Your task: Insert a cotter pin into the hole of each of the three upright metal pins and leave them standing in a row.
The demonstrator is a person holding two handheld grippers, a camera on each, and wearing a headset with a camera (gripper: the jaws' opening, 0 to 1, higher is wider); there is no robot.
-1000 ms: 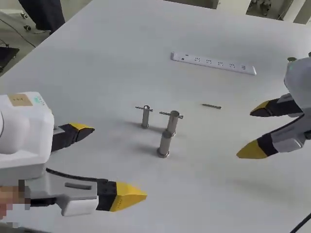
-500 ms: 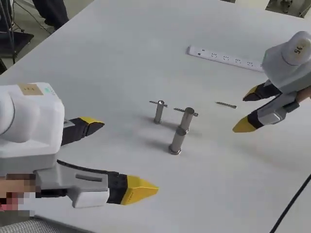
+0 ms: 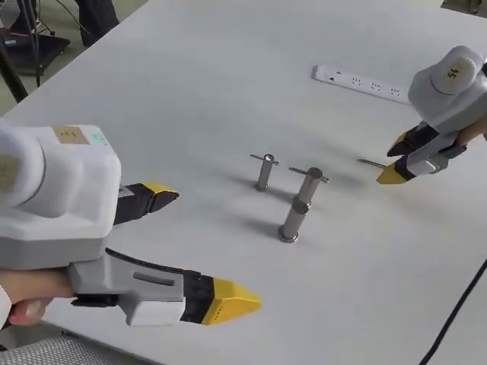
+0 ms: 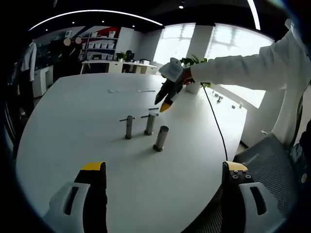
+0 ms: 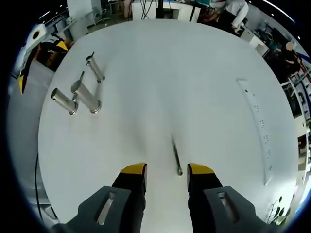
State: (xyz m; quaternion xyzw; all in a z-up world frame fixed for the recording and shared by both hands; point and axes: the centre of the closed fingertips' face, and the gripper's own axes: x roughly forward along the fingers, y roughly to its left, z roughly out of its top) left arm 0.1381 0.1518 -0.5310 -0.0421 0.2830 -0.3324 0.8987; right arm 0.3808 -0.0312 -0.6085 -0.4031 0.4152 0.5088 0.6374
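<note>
Three upright metal pins stand mid-table. The far-left pin (image 3: 263, 172) and the middle pin (image 3: 309, 185) each carry a cotter pin through the top. The nearest pin (image 3: 291, 221) has a bare top. A loose cotter pin (image 3: 370, 163) lies flat to their right. My right gripper (image 3: 394, 160) is open, low over the table, at that loose pin's right end. In the right gripper view the cotter pin (image 5: 176, 156) lies just ahead of the right gripper (image 5: 166, 170), close to one fingertip. My left gripper (image 3: 202, 245) is wide open at the near left, holding nothing, well short of the pins (image 4: 150, 123).
A white power strip (image 3: 358, 82) lies at the far right of the white table (image 3: 190, 91). A black cable (image 3: 456, 312) runs from the right gripper across the near right corner. A person's sleeve (image 4: 243, 63) reaches in behind the right gripper.
My right gripper has moved left and down to the loose cotter pin, with its jaws closer together. The head camera has shifted; the upright pins have stayed put.
</note>
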